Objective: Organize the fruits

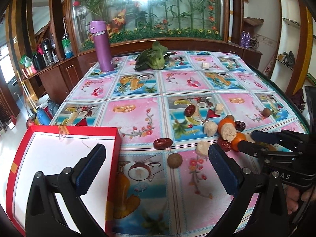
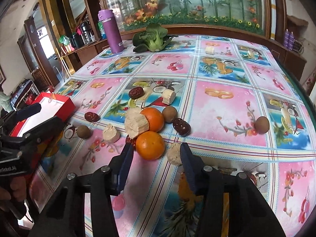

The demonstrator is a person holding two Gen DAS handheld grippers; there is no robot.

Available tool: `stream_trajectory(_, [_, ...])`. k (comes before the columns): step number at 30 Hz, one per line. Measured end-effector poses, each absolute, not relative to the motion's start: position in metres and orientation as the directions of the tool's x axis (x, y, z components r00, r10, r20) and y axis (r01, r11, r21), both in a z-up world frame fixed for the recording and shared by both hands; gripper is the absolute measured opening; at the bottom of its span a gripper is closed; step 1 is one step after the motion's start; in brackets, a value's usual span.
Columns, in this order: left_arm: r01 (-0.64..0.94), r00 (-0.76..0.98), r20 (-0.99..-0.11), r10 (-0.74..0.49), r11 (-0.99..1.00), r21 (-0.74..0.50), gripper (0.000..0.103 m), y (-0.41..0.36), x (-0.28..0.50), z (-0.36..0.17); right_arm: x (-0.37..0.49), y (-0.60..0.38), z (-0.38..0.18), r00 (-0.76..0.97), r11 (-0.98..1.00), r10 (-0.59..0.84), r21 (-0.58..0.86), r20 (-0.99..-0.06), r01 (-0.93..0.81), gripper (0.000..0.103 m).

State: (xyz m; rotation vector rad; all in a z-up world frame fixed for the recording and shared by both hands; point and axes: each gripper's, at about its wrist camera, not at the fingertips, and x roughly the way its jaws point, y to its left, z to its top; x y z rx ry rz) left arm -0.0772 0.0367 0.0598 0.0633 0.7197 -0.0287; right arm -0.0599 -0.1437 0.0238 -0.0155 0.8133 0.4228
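Right wrist view looks along the right gripper [image 2: 155,154], whose blue-padded fingers are spread apart, one on each side of the near round orange tangerine [image 2: 151,145]; the pads stand just beside the fruit, and contact cannot be told. A pale beige root chunk [image 2: 174,156] lies just beside the right finger. Behind the near fruit sits a second orange tangerine [image 2: 155,118], with a larger pale cut root piece [image 2: 136,125] leaning between the two. Around them on the glossy fruit-print tablecloth [image 2: 227,114] lie dark red wrinkled dates [image 2: 181,126], small brown round longans [image 2: 261,125] and further pale chunks. From the left wrist view, the left gripper [image 1: 156,158] hangs wide open and empty above the cloth, its left finger over the shallow red cardboard box with a white inside [image 1: 49,158], which sits at the table's near left corner. At the far edge stand a tall purple insulated flask [image 1: 102,47] and a leafy green bok choy [image 1: 153,58].
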Motion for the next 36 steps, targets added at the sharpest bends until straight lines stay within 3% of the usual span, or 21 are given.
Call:
stream_trajectory(11, [0.123,0.757,-0.651,-0.053,0.990,0.062,0.103,0.021,-0.078,0.069,-0.053,-0.139,0.022,0.601,0.913,0.359,0.134,-0.714,-0.386,0.048])
stream_trajectory(15, [0.140,0.766,-0.639,-0.066,0.988,0.066,0.103,0.020,-0.080,0.075,-0.064,-0.156,0.040,0.647,0.889,0.443,0.211,-0.621,-0.407,0.046])
stream_trajectory(20, [0.140,0.783,-0.621,-0.043,0.984,0.108,0.103,0.020,-0.081,0.082,-0.056,-0.147,0.022,0.527,0.852,0.500,0.279,-0.688,-0.444,0.046])
stream_trajectory(25, [0.148,0.783,-0.620,-0.048,0.983,0.112,0.103,0.021,-0.075,0.085,-0.055,-0.149,0.019,0.498,0.835,0.534,0.333,-0.683,-0.438,0.045])
stream_trajectory(36, [0.285,0.714,-0.685,-0.143,0.954,0.098,0.103,-0.003,-0.052,0.084,-0.049,-0.146,0.022,0.574,0.889,0.419,0.188,-0.703,-0.417,0.040])
